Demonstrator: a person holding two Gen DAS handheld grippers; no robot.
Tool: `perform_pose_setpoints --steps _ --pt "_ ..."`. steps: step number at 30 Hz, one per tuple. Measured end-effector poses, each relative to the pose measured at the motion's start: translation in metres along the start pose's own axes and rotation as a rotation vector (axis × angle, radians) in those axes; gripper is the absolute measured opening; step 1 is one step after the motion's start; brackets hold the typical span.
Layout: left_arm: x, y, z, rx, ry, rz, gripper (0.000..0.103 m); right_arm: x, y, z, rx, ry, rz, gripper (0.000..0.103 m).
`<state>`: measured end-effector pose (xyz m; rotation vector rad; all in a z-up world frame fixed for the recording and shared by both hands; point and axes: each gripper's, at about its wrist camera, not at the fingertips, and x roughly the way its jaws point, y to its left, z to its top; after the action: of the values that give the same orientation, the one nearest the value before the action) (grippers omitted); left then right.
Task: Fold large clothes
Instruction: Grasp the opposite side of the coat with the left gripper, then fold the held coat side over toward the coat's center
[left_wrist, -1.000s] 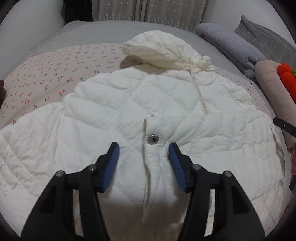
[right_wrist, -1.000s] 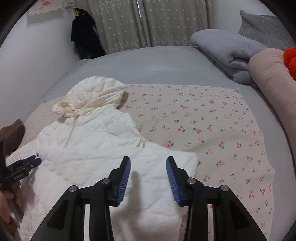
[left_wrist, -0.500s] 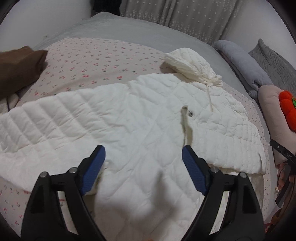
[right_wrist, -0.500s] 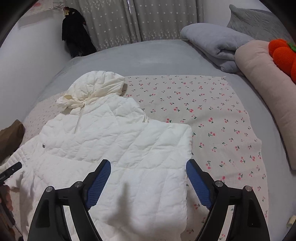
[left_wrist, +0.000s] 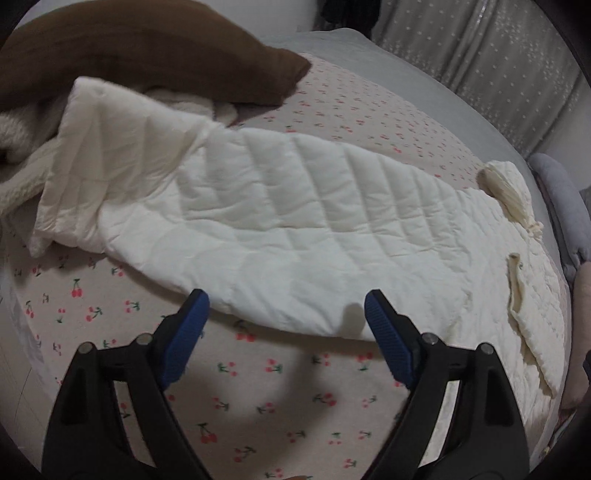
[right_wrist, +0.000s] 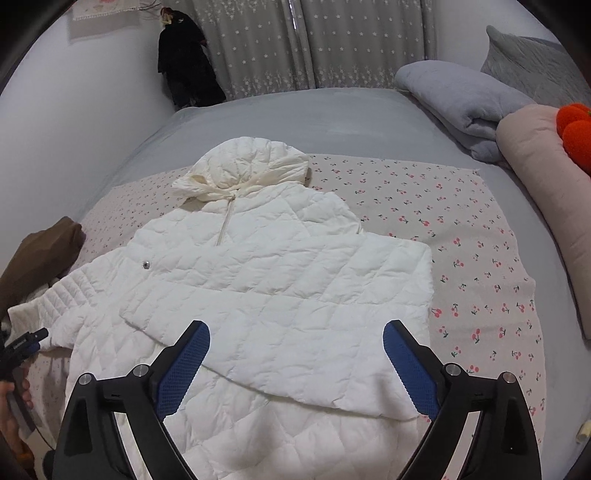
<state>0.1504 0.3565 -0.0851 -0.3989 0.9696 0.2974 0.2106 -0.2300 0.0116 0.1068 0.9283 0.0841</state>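
Left tongs (left_wrist: 284, 325) gape wide over the outstretched sleeve (left_wrist: 236, 221), right tongs (right_wrist: 295, 358) wide too, both empty. White jacket (right_wrist: 258, 288) lies mid-bed on the cherry sheet (right_wrist: 480, 258). Best pinch the cuff (left_wrist: 74, 162) near the brown cushion (left_wrist: 147, 48) and fold inward.

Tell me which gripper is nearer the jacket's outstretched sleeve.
Left. The left gripper hangs open right at the outstretched sleeve's near edge; the right gripper is open over the sleeve already folded across the jacket.
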Motion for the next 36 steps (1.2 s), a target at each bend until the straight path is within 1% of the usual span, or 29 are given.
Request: perform_pose_setpoints --steps 3,5,7,8,10,11,12,13,14,15,16,17,19,22,25,28,31,36 --pt "0.013 0.023 -0.001 -0.074 0.016 -0.009 0.086 0.0 0.006 -0.001 -0.01 -0.001 0.015 0.097" --pt "0.023 0.036 -0.002 -0.144 0.028 -0.033 0.086 0.003 0.009 -0.001 -0.002 0.013 0.03 0.097" --pt "0.033 0.047 -0.003 -0.227 0.019 -0.068 0.086 0.007 0.012 -0.003 0.003 0.031 0.054 0.097" --pt "0.038 0.052 -0.002 -0.273 0.008 -0.082 0.086 0.008 0.014 -0.004 0.002 0.036 0.061 0.097" --pt "0.041 0.059 -0.001 -0.344 -0.046 -0.108 0.086 0.01 0.017 -0.005 -0.009 0.04 0.061 0.097" --pt "0.041 0.062 0.0 -0.37 -0.068 -0.117 0.083 0.01 0.019 -0.006 -0.016 0.041 0.059 0.097" --pt "0.04 0.062 0.002 -0.388 -0.087 -0.122 0.069 0.011 0.02 -0.007 -0.023 0.043 0.059 0.097" --pt "0.041 0.064 0.003 -0.4 -0.096 -0.126 0.046 0.011 0.021 -0.007 -0.028 0.049 0.054 0.097" --pt "0.044 0.066 0.004 -0.412 -0.092 -0.13 0.034 0.011 0.021 -0.007 -0.034 0.051 0.051 0.097" --pt "0.047 0.067 0.004 -0.43 -0.087 -0.153 0.017 0.012 0.022 -0.007 -0.038 0.052 0.048 0.097" --pt "0.048 0.069 0.005 -0.446 -0.09 -0.18 0.011 0.012 0.021 -0.007 -0.041 0.053 0.044 0.097" --pt "0.046 0.068 0.005 -0.45 -0.102 -0.185 0.01 0.013 0.02 -0.007 -0.043 0.055 0.039 0.097" --pt "0.033 0.061 0.008 -0.411 -0.166 -0.19 0.006 0.014 0.018 -0.007 -0.047 0.06 0.032 0.097" --pt "0.003 0.039 0.013 -0.31 -0.287 -0.19 0.006 0.016 0.018 -0.006 -0.066 0.065 0.008 0.097" --pt "-0.029 0.01 0.024 -0.209 -0.388 -0.214 0.006 0.017 0.017 -0.005 -0.082 0.064 -0.01 0.097" --pt "-0.062 -0.024 0.032 -0.094 -0.471 -0.251 0.006 0.016 0.017 -0.006 -0.085 0.058 -0.005 0.097" --pt "-0.086 -0.062 0.038 0.026 -0.511 -0.297 0.006 0.018 0.017 -0.006 -0.081 0.059 0.001 0.097" --pt "-0.113 -0.129 0.034 0.185 -0.512 -0.418 0.005 0.02 0.016 -0.006 -0.075 0.061 0.001 0.097"
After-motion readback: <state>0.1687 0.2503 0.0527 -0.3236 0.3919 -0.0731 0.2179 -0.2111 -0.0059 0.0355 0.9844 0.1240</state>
